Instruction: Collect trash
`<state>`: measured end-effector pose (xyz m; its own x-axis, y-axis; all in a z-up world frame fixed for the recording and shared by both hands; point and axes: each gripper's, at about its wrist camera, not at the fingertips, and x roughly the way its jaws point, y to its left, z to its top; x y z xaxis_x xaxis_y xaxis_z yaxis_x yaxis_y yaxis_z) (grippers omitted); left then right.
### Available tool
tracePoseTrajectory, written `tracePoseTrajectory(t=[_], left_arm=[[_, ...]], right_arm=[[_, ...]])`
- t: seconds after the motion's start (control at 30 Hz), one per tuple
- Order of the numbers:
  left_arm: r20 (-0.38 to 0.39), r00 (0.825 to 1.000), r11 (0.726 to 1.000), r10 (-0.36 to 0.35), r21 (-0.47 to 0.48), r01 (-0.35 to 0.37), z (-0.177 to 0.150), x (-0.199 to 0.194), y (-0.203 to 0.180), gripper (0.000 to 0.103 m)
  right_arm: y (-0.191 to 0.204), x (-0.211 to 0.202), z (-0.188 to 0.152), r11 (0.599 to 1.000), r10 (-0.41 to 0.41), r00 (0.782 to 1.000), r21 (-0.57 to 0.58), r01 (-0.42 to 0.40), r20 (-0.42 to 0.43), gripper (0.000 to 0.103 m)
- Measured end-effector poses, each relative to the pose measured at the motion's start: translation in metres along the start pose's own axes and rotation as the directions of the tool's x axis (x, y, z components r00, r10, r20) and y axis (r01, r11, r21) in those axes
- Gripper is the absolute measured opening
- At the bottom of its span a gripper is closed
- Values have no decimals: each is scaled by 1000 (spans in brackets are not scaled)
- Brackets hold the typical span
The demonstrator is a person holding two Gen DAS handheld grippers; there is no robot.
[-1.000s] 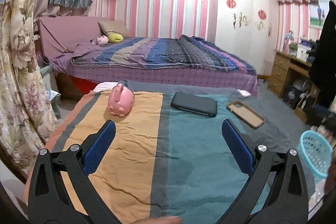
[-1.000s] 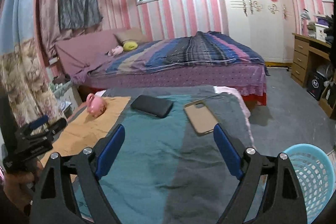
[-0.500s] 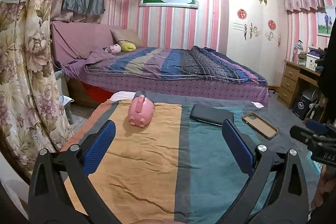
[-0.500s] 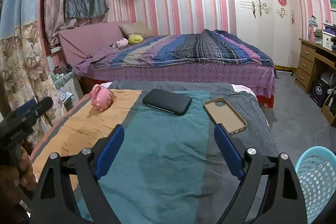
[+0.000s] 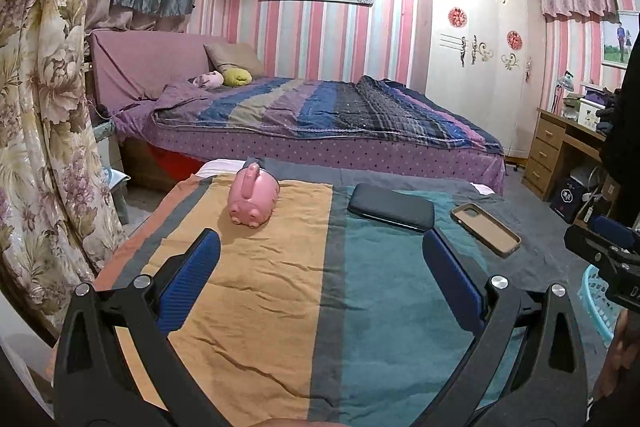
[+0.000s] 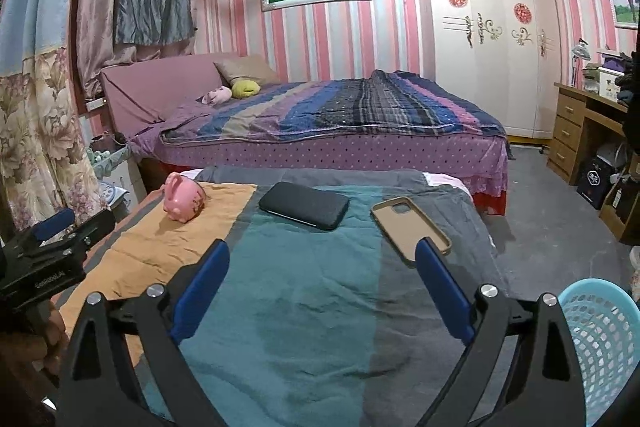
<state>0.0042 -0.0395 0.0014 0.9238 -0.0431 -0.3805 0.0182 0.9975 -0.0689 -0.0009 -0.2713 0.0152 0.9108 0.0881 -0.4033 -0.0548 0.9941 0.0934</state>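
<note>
Both tongs hung wide open over the striped cloth (image 6: 304, 279) on the worktop, and neither held anything. The right tongs (image 6: 320, 259) had just been spreading wider, with only bare cloth between the blue pads; the left tongs (image 5: 320, 255) gaped the same way. On the cloth ahead lay a pink piggy bank (image 5: 253, 201) on the orange stripe, a black case (image 5: 391, 207) on the teal, and an upturned tan phone case (image 6: 410, 227) just beyond the right tongs' right pad. A light blue basket (image 6: 600, 339) stood on the floor beside the worktop, to the right.
</note>
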Motion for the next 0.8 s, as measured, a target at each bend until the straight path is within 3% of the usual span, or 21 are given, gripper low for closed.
tracePoseTrajectory(t=[0.27,0.8], left_arm=[[-14,1000,1000,0,3,0,-2,5,-5,98],[-23,1000,1000,4,-8,-4,-2,6,-3,98]], right_arm=[[-2,-5,2,998,-48,998,-45,49,27,93],[-4,-5,3,998,-48,998,-44,49,28,93]])
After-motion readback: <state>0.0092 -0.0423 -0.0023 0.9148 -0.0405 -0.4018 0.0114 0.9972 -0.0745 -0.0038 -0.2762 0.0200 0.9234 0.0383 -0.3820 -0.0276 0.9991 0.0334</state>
